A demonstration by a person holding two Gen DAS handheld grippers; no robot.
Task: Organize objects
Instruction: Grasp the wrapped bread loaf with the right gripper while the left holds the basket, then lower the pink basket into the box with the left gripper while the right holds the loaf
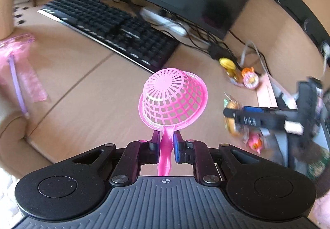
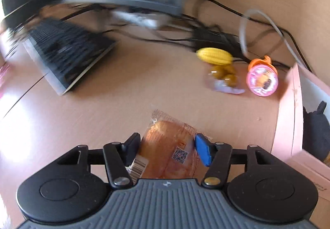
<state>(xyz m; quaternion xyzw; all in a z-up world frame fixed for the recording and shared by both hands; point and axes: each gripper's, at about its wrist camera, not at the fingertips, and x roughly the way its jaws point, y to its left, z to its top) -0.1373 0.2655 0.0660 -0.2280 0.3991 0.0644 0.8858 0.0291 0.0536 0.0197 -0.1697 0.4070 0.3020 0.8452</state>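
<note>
1. Now the left gripper (image 1: 167,144) pinches the handle of a pink basket (image 1: 172,101), and the basket hangs upside down above the desk (image 1: 86,92).
2. Its jaws are tight together on that handle.
3. The right gripper (image 2: 167,149) has a wrapped bun (image 2: 168,146) between its jaws, and both pads touch the wrapper.
4. From the bun, a yellow toy corn (image 2: 214,56) lies at 1 o'clock.
5. A pink and orange round toy (image 2: 262,80) lies at 2 o'clock, near a pink box (image 2: 288,117).
6. A black keyboard (image 2: 68,53) sits at 10 o'clock.
</note>
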